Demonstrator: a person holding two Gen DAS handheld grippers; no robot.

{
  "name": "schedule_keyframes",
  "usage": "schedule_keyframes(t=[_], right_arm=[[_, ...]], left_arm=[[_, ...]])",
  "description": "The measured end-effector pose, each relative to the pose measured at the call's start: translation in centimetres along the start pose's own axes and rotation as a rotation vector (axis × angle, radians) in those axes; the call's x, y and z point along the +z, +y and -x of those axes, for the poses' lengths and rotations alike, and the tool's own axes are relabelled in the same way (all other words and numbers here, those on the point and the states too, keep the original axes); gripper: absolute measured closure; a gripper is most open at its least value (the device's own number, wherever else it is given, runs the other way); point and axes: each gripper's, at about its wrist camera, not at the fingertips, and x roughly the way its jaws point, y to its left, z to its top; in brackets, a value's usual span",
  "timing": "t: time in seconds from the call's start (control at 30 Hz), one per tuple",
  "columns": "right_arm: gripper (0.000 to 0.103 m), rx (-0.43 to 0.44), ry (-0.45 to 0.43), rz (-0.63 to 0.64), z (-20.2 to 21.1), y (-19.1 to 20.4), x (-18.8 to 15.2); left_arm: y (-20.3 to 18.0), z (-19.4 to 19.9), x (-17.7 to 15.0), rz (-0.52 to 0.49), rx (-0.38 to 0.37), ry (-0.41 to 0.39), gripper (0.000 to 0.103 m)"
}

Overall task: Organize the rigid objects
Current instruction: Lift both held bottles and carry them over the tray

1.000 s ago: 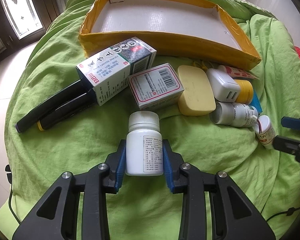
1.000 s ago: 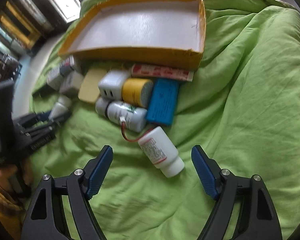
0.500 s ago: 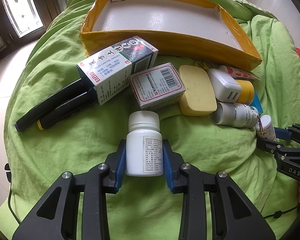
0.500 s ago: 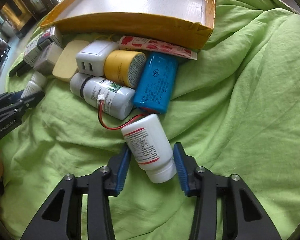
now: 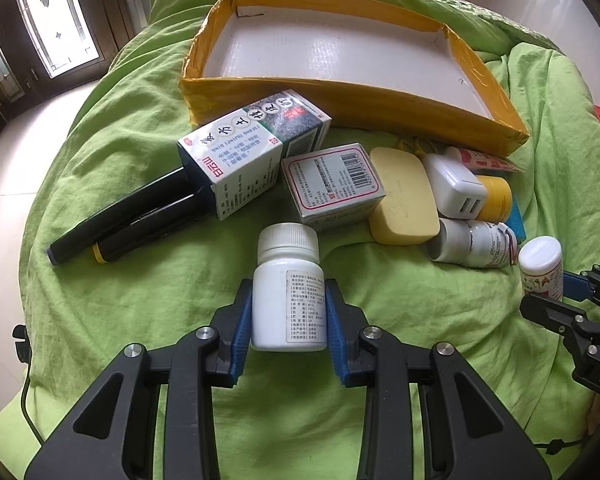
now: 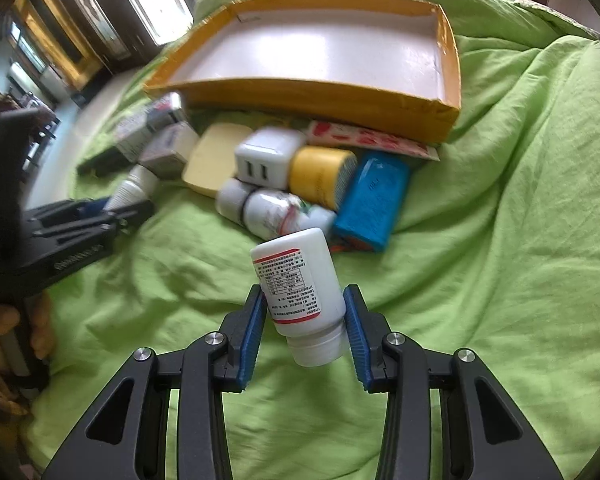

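Observation:
My left gripper (image 5: 288,312) is shut on a white pill bottle (image 5: 287,292) with its cap pointing away, held over the green blanket. My right gripper (image 6: 305,320) is shut on a red-striped white bottle (image 6: 300,284), cap toward me, lifted off the blanket. This bottle and gripper also show at the right edge of the left wrist view (image 5: 540,268). An empty yellow cardboard tray (image 5: 352,100) lies at the back; it also shows in the right wrist view (image 6: 320,96).
Before the tray lie two medicine boxes (image 5: 252,152) (image 5: 332,184), black markers (image 5: 128,220), a yellow soap-like block (image 5: 404,196), a white charger (image 5: 456,188), a yellow tape roll (image 6: 320,172), a blue battery pack (image 6: 372,196) and another white bottle (image 6: 260,208).
My right gripper closed on the red-striped bottle and lifted it up off the blanket, away from the pile. My left gripper kept its hold and rose slightly.

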Motion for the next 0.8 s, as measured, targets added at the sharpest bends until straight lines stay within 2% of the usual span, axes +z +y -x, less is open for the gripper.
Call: schedule_keyframes(t=[0.33, 0.8], right_arm=[[0.068, 0.088, -0.059, -0.028, 2.0, -0.8, 0.1], [0.068, 0.156, -0.079, -0.033, 2.0, 0.3, 0.3]], left_arm=[[2.1, 1.8, -0.2, 0.105, -0.053, -0.053, 0.072], [2.1, 1.5, 0.0, 0.098, -0.04, -0.049, 0.072]])
